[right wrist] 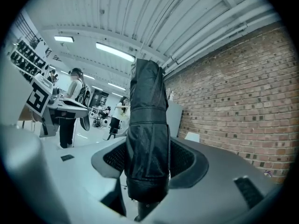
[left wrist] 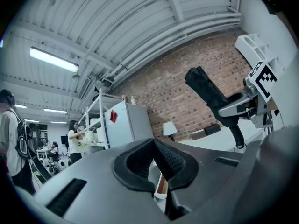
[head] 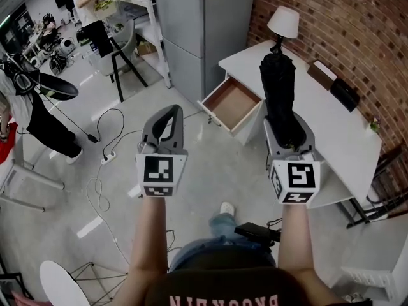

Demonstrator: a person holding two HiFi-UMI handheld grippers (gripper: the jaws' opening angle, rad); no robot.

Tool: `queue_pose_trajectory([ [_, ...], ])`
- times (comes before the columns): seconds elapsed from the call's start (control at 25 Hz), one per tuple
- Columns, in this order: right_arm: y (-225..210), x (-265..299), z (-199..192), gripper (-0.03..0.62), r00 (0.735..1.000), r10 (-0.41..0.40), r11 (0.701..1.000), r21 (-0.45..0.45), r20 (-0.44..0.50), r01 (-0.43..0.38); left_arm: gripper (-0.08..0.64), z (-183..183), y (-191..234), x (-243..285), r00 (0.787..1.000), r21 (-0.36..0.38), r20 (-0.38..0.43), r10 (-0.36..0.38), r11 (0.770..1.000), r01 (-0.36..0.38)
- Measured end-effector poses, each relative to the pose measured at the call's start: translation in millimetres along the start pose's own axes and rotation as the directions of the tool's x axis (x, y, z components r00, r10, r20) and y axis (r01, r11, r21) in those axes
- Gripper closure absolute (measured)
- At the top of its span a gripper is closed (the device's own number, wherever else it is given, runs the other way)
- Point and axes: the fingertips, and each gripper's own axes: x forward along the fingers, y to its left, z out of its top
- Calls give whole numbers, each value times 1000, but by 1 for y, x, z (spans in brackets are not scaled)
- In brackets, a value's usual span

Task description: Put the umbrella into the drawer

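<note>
umbrella (head: 278, 94): one, folded, clamped in right gripper (head: 288, 132) near one open drawer (head: 231, 104).

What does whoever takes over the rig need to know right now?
Right gripper: jaws shut on the black folded umbrella, held upright.
Left gripper: jaws shut, empty.
Drawer: open under the white desk, nothing seen inside.
Done: umbrella in grip, drawer open.
Left: carry the umbrella over, lay it in the drawer, release.
</note>
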Motion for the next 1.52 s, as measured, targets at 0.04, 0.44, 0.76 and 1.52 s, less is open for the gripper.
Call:
queue_pose_trajectory([
  [0.04,-8,8,-2,360,1000,0,1000,-1,1,0,561,1,0,11,1000,0,0,2,1000,-2],
  [0.44,-80,75,-32,360,1000,24,999,21,-9,-24,561,6,-23,108,1000,-23,-10,28,999,-28],
  [0.76,-115,102,-48,360,1000,24,997,71,-1,-24,561,14,-38,146,1000,10,-7,25,1000,-25],
  [1.52,-107,165,-82,360,996,37,995,90,-79,-30,561,-28,-16,217,998,-26,-57,-28,999,26],
])
